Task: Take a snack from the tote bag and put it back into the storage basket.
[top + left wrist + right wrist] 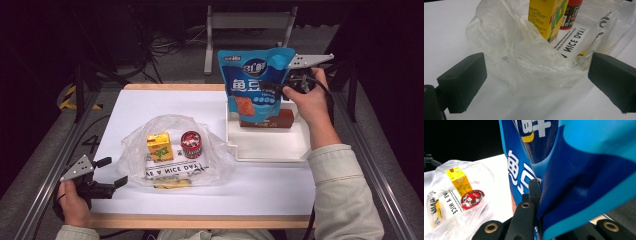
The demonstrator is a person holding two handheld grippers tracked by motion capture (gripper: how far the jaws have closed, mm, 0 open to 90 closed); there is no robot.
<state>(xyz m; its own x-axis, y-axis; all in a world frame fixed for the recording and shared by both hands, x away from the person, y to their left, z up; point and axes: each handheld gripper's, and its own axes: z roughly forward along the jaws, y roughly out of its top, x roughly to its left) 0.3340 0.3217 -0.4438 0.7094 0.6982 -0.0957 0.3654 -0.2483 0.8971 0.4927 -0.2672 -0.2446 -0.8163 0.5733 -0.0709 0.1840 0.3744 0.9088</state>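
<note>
Glossy blue pouch (pixel 255 85) pinched in right gripper (pixel 280 90); left gripper (pixel 111 172) agape beside crinkly clear bag (pixel 175 150)

Pouch (pixel 254 85): glossy blue plastic film, smooth, creased where clamped; sheen shows in the right gripper view (pixel 584 170).
Bag (pixel 175 150): thin clear plastic, crinkled, shiny at the folds, black print on its face (pixel 524 62).
Carton (pixel 159 146): yellow printed card, smooth, slight gloss.
Can (pixel 191 144): red and dark printed surface with a shiny top; material cannot be told.
Tray (pixel 265 150): white moulded plastic, smooth, matt.
Table (pixel 280 190): matt white top, smooth, with a pale wood-look edge.
Left gripper (pixel 111 172): matt black plastic, grey metal-look plate.
Right gripper (pixel 276 87): the same finish, brass-coloured rivets.
Sleeve (pixel 345 190): pale woven cloth.
</note>
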